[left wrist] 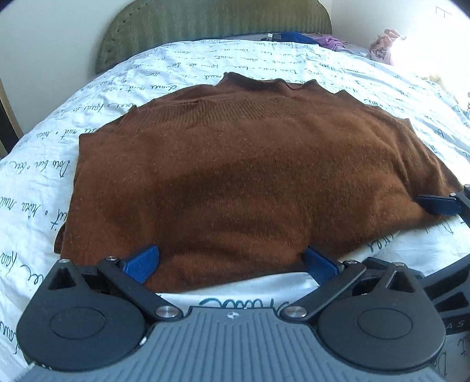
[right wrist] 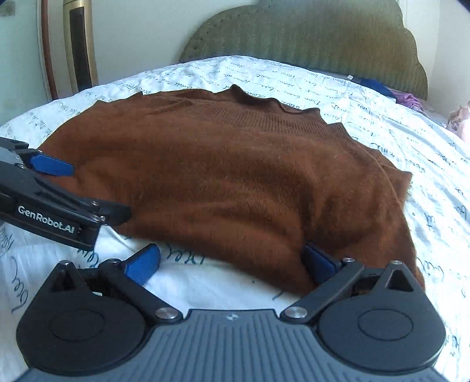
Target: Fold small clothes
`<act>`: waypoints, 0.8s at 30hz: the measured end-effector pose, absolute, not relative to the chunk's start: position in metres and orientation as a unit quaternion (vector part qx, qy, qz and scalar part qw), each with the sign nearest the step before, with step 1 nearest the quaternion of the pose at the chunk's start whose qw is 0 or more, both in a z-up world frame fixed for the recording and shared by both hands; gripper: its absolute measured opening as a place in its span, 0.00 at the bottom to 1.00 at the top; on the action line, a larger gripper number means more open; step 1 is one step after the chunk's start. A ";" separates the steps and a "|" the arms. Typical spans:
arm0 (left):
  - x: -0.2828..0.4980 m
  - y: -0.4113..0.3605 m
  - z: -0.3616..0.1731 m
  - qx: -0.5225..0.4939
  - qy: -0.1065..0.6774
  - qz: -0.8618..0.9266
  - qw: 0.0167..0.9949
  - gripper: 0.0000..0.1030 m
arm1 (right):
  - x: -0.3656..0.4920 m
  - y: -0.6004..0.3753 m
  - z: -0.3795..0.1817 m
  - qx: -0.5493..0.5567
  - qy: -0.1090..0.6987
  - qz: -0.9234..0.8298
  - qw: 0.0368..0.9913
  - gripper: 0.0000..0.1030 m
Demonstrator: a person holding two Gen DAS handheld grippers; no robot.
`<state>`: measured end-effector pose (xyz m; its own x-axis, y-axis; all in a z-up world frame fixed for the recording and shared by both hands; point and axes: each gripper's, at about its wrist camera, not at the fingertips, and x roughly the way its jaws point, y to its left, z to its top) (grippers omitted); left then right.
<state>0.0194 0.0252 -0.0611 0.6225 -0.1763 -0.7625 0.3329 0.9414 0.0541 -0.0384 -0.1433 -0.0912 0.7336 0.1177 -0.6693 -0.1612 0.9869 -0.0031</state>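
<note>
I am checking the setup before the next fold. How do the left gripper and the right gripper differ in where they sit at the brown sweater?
The left gripper has both blue pads at the brown sweater, near the middle of its near hem. The right gripper sits at the hem's right corner: one finger meets the knit, the other lies over the white bedcover. Both stand wide open, holding nothing.

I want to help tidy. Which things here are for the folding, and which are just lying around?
For the folding: brown sweater, left gripper, right gripper.

Just lying around: blue cloth, purple cloth, pink bundle by the green headboard.
</note>
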 end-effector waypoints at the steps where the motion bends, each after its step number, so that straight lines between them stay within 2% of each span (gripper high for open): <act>1: 0.018 0.029 -0.056 0.088 0.415 -0.144 0.894 1.00 | -0.039 -0.147 -0.088 -0.029 0.361 0.081 0.928 1.00; 5: 0.014 0.055 -0.023 0.005 0.384 -0.162 0.909 1.00 | -0.044 -0.162 -0.059 0.018 0.325 0.044 0.944 1.00; 13: 0.093 0.044 -0.013 -0.039 0.325 -0.127 0.936 1.00 | 0.037 -0.162 -0.046 0.048 0.269 -0.027 0.962 1.00; 16: 0.121 0.032 -0.033 -0.029 0.355 -0.112 0.927 1.00 | 0.068 -0.165 -0.056 0.067 0.270 -0.027 0.960 1.00; 18: 0.129 0.033 -0.058 -0.011 0.377 -0.096 0.921 1.00 | 0.086 -0.162 -0.087 0.032 0.330 -0.052 0.942 1.00; 19: 0.121 0.030 -0.061 0.013 0.352 -0.098 0.931 1.00 | 0.086 -0.166 -0.092 0.041 0.328 -0.047 0.942 1.00; 24: 0.111 0.038 -0.046 0.009 0.376 -0.099 0.921 1.00 | 0.079 -0.172 -0.083 0.022 0.332 -0.030 0.943 1.00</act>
<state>0.1112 0.0375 -0.0463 0.6982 -0.1765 -0.6938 0.1898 0.9801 -0.0583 0.0792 -0.1717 -0.0831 0.7776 -0.0428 -0.6273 0.0718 0.9972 0.0209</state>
